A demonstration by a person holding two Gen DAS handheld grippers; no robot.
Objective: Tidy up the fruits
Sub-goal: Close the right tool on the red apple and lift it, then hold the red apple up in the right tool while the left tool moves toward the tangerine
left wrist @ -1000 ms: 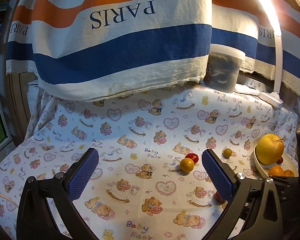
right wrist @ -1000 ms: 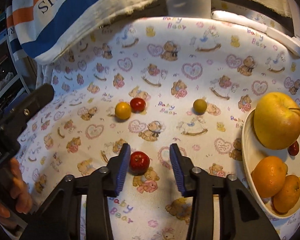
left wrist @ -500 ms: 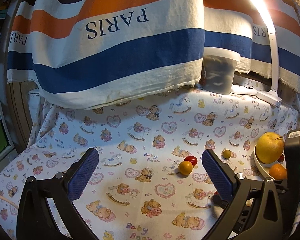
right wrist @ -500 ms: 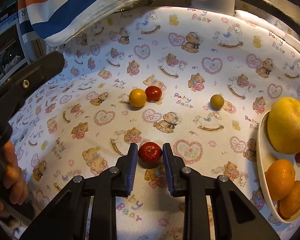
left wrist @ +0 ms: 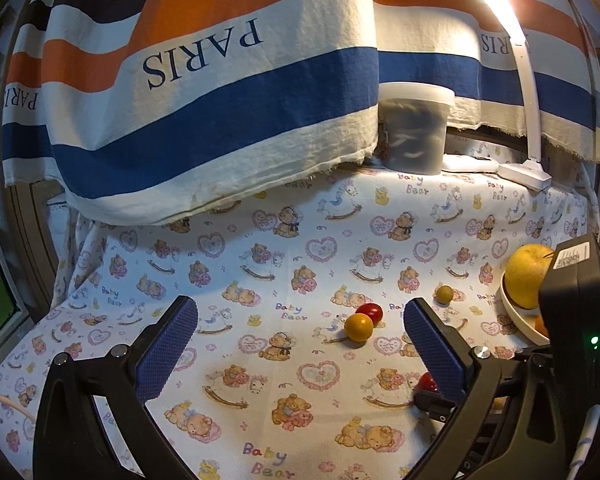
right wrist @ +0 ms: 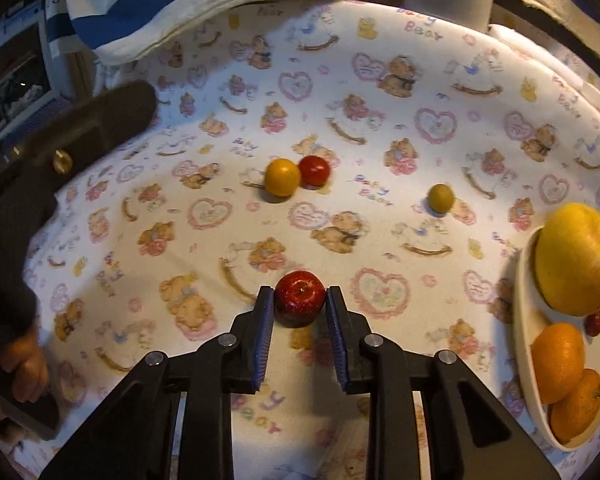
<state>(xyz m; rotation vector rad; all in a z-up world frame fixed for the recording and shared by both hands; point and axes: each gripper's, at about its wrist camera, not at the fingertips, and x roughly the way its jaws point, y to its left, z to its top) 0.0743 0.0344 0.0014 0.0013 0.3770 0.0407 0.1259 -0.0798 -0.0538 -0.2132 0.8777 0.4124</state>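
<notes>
My right gripper (right wrist: pixel 300 300) is shut on a small red apple (right wrist: pixel 299 295), both blue pads pressing its sides just above the bear-print cloth. Further out on the cloth lie a yellow-orange fruit (right wrist: pixel 282 176) touching a red one (right wrist: pixel 314 170), and a small olive-green fruit (right wrist: pixel 440 197) to the right. A cream bowl (right wrist: pixel 525 320) at the right holds a big yellow apple (right wrist: pixel 576 258), two oranges (right wrist: pixel 558 360) and a tiny red fruit (right wrist: pixel 594 322). My left gripper (left wrist: pixel 298 340) hangs open and empty over the cloth; the red apple (left wrist: pixel 426 382) peeks out behind its right finger.
A striped "PARIS" towel (left wrist: pixel 204 92) hangs over the back of the table. A lidded dark tub (left wrist: pixel 414 128) and a white lamp base (left wrist: pixel 524 172) stand at the back right. A person's hand (right wrist: pixel 24 364) holds the left gripper at the left edge.
My right gripper has closed on the red apple, which earlier lay loose between wide jaws. Both wrist views have rolled slightly. The left gripper stays open.
</notes>
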